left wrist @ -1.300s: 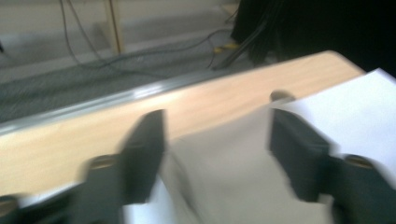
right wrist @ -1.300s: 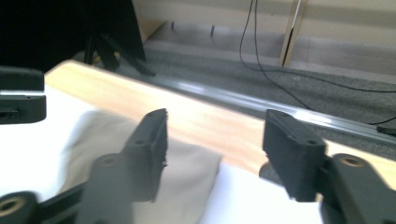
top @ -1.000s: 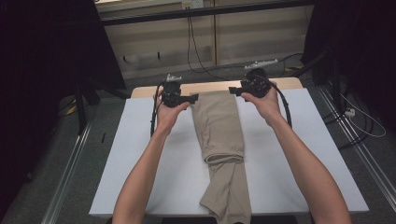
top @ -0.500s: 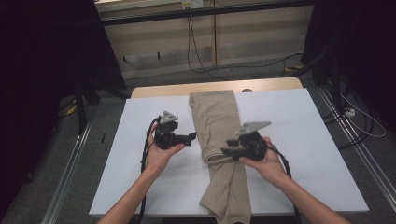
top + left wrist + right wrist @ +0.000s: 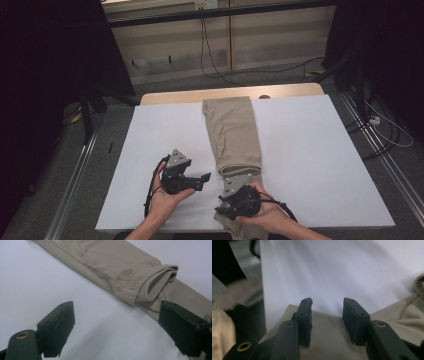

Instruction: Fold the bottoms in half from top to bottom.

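Khaki trousers (image 5: 232,130) lie folded lengthwise down the middle of the white table (image 5: 310,150), from its far edge to its near edge. An elastic-edged opening (image 5: 155,282) lies on top of the lower layer, just ahead of my grippers. My left gripper (image 5: 200,181) hovers over bare table left of the cloth, jaws wide open (image 5: 116,307) and empty. My right gripper (image 5: 225,206) is over the near end of the trousers (image 5: 332,340), its jaws open (image 5: 327,301) with nothing between them.
A wooden strip (image 5: 175,96) runs along the table's far edge. Metal rails (image 5: 75,175) flank the table on the floor. Cables (image 5: 390,135) trail on the floor at right and behind. Bare white surface lies on both sides of the trousers.
Both grippers have come back from the far end of the trousers to the near edge of the table. The trousers lie flat where they were left.
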Available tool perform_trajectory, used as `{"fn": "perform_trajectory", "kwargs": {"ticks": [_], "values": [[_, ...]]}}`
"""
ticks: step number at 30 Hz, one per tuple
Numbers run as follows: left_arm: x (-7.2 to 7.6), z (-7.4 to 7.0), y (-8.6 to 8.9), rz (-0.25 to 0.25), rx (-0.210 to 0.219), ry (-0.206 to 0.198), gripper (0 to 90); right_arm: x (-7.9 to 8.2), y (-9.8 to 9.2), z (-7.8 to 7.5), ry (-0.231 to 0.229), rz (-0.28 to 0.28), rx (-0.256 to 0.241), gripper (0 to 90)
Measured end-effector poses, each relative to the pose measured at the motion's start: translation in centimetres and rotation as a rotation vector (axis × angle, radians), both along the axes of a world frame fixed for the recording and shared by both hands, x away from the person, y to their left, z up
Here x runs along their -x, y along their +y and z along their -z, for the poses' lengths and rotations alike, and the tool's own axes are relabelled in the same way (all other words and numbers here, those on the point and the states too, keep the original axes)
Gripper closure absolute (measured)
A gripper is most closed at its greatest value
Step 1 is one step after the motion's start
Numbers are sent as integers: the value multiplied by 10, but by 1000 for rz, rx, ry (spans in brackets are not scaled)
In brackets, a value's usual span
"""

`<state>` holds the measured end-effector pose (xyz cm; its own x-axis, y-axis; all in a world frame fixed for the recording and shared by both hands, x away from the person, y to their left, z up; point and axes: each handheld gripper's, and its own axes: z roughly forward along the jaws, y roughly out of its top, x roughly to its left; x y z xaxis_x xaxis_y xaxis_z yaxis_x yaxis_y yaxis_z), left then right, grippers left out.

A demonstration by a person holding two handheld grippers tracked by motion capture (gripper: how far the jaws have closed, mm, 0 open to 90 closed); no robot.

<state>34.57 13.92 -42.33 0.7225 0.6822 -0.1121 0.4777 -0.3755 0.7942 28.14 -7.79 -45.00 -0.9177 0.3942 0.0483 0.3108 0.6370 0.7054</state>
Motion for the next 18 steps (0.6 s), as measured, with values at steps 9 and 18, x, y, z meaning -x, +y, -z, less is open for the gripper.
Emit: {"fn": "perform_trajectory", "kwargs": {"ticks": [9, 18], "values": [[-2, 4, 3, -29, 12, 27, 145, 4, -20, -14, 35, 61, -105, 900], [17, 7, -26, 138, -47, 73, 320, 22, -68, -31, 22, 135, -166, 900]]}}
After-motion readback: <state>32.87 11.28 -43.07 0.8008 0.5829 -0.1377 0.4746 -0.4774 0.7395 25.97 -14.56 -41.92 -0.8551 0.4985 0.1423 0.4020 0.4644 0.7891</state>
